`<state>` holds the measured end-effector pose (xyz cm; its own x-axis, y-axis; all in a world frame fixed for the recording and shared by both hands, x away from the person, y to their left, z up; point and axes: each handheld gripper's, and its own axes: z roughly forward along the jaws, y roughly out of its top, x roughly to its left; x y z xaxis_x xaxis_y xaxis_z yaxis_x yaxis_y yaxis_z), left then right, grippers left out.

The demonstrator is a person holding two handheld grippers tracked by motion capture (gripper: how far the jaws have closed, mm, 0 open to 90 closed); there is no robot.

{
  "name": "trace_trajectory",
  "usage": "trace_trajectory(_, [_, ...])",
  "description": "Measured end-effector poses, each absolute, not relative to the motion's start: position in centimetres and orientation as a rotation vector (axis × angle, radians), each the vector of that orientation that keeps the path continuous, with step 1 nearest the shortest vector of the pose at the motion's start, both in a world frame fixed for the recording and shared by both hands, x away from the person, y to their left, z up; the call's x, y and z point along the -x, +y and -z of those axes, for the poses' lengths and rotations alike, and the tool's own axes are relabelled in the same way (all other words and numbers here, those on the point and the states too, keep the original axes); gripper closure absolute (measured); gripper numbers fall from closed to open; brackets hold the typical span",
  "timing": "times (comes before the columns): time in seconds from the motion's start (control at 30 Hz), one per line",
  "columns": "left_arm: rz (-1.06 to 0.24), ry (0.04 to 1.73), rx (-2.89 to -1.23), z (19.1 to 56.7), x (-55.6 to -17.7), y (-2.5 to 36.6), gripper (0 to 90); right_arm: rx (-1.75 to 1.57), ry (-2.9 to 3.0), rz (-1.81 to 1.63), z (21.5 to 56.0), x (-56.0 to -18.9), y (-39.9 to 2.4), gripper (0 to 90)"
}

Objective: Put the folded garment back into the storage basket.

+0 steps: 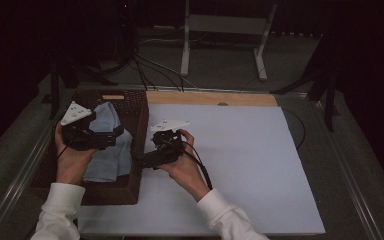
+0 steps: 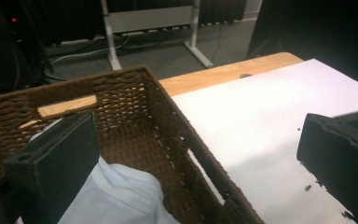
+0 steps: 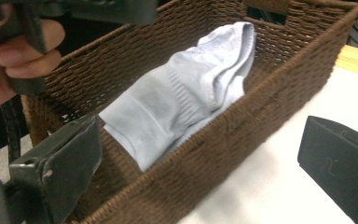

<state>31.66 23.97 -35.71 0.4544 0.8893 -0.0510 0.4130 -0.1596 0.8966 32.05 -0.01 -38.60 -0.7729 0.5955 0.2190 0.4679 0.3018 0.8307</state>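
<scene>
Hovering over the basket (image 1: 135, 107), the left gripper (image 1: 111, 138) is being held w/ jaws spread wide and nothing between them; in the left gripper view one jaw is sitting above the cloth (image 2: 116, 196) inside the basket, the other out over the white sheet (image 2: 256, 126). The right gripper (image 1: 141, 157) is being held just beside the basket's right wall, pointing at it, jaws likewise spread and empty. In the right gripper view one jaw is showing inside the wall line, the other outside it, over the sheet. Both grippers are being gripped by hands (image 1: 70, 160) in white sleeves (image 1: 60, 210), coming in from the near edge.

The cloth, pale blue, is lying crumpled along the basket's middle, ribbed band visible in the right gripper view (image 3: 182, 98), touched by neither gripper. The basket, dark brown wicker, is sitting at the table's left, its right wall overlapping the sheet's left edge. A wood strip (image 1: 210, 98) is being shown beyond the sheet's far edge.
</scene>
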Motion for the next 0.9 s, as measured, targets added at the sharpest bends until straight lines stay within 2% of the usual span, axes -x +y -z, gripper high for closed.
trace_trajectory(0.9, [-0.629, 1.048, -1.781, 38.4, -28.9, 21.4, 0.3, -1.046, 2.348, -1.502, 39.4, -32.0, -6.0, 0.0])
